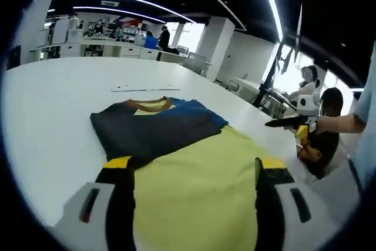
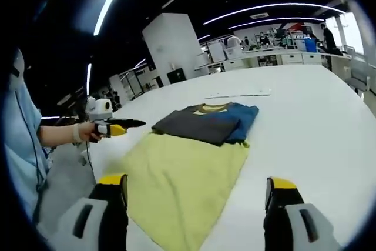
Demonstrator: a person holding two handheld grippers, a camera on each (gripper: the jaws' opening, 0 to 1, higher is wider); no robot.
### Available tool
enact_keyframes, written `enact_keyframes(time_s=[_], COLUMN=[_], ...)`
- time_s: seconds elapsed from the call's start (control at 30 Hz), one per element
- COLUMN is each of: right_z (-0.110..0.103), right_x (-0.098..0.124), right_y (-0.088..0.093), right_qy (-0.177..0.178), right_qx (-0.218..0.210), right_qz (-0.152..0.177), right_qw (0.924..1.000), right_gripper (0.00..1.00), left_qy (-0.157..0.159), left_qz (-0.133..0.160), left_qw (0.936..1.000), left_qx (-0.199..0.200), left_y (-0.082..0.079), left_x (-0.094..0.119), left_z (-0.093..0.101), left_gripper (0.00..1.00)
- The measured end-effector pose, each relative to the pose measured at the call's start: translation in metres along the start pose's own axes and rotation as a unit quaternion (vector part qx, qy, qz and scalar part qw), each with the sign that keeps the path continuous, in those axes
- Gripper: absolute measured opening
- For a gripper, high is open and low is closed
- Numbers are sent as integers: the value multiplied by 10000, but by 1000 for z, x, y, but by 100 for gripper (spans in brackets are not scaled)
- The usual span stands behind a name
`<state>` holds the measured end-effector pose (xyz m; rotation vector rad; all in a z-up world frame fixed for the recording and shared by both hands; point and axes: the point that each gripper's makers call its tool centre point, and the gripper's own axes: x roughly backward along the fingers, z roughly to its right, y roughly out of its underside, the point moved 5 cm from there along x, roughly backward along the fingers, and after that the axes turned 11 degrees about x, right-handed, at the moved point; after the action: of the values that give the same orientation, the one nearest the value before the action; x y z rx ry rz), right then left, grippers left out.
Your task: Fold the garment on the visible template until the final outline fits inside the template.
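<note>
Shirt [image 2: 194,163] lies half folded on the white table [image 2: 311,116], dark sleeves over the yellow body. Both grippers [image 1: 197,171] [image 2: 197,189] hover wide open, gripping nothing.

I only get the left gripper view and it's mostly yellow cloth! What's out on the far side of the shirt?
Observer: In the right gripper view, the white table stretches bare beyond the garment's blue sleeve, past where your view reaches.
Operator: Is my own hand-held gripper touching anything?
Observer: No. From the right gripper view, the left hand-held gripper hangs off the table's edge beside the garment, held out by a person's hand.
Operator: And the other one?
Observer: The right hand-held gripper has its jaws spread wide with nothing between them, hovering over the yellow end of the garment.
</note>
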<state>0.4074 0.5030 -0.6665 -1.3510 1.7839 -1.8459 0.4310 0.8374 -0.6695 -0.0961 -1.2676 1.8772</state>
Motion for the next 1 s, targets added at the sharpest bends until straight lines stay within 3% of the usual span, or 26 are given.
enact_keyframes(time_s=[0.43, 0.77, 0.93, 1.0], right_z=[-3, -7, -8, -10], right_x=[4, 8, 15, 19], right_y=[-2, 2, 9, 14], right_qy=[67, 61, 102, 113], right_qx=[62, 75, 49, 86], right_qz=[62, 37, -31, -134], right_qw=[9999, 9999, 9999, 9998], right_gripper=[98, 95, 93, 91], left_qy=[-266, -212, -209, -169], left_qz=[-42, -112, -263, -447], left_qw=[9996, 9997, 9994, 9989], left_qx=[84, 77, 40, -5], left_y=[17, 28, 36, 41], left_x=[47, 58, 63, 66], left_z=[0, 6, 8, 9], left_gripper=[81, 78, 77, 73])
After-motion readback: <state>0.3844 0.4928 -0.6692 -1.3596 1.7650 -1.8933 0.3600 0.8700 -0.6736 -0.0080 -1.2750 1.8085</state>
